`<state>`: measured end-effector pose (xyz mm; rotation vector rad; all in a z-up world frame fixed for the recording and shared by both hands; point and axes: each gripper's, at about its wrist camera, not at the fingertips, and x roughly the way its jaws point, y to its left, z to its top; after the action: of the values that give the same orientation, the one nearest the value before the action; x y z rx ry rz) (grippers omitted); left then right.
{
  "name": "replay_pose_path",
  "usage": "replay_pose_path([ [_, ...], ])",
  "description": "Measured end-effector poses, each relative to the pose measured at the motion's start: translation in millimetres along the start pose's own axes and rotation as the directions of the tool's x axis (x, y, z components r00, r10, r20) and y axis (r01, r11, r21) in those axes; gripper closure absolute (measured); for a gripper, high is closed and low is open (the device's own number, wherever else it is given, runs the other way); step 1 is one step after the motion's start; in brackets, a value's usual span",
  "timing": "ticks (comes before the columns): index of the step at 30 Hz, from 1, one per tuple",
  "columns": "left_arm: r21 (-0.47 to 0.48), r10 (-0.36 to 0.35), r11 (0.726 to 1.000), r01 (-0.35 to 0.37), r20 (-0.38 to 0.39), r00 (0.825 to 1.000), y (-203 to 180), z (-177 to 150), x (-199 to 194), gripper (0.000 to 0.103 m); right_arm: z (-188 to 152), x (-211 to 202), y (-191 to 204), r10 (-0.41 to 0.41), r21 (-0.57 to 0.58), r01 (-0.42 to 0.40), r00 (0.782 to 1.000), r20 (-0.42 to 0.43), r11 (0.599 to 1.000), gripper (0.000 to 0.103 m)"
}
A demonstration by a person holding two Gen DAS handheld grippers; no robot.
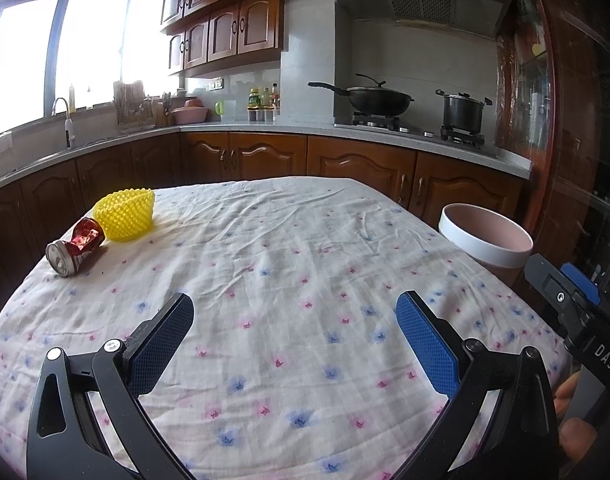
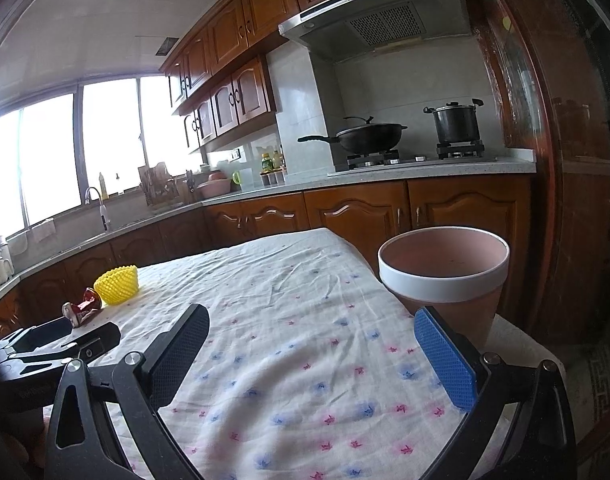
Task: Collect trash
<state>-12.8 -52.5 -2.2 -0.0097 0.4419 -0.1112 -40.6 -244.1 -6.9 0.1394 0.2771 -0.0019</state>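
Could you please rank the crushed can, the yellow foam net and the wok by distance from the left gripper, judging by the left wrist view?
1. Crushed can, far left on the table, nearest the left gripper.
2. Yellow foam net, just behind the can.
3. Wok, on the stove beyond the table.

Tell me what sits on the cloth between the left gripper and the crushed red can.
Nothing: in the left wrist view, only bare flowered tablecloth lies between the open left gripper and the crushed can. The yellow foam net sits just beyond the can.
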Motion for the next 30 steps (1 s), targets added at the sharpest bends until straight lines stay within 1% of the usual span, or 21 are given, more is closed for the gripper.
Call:
replay_pose_path([
  [30,0.001,-0.003,1.000,0.003,-0.002,1.000,-1.1,0.4,0.2,0.000,3.2,-0.3,4.8,0.006,0.006,-0.006,1.000,-0.005,1.000,0.000],
])
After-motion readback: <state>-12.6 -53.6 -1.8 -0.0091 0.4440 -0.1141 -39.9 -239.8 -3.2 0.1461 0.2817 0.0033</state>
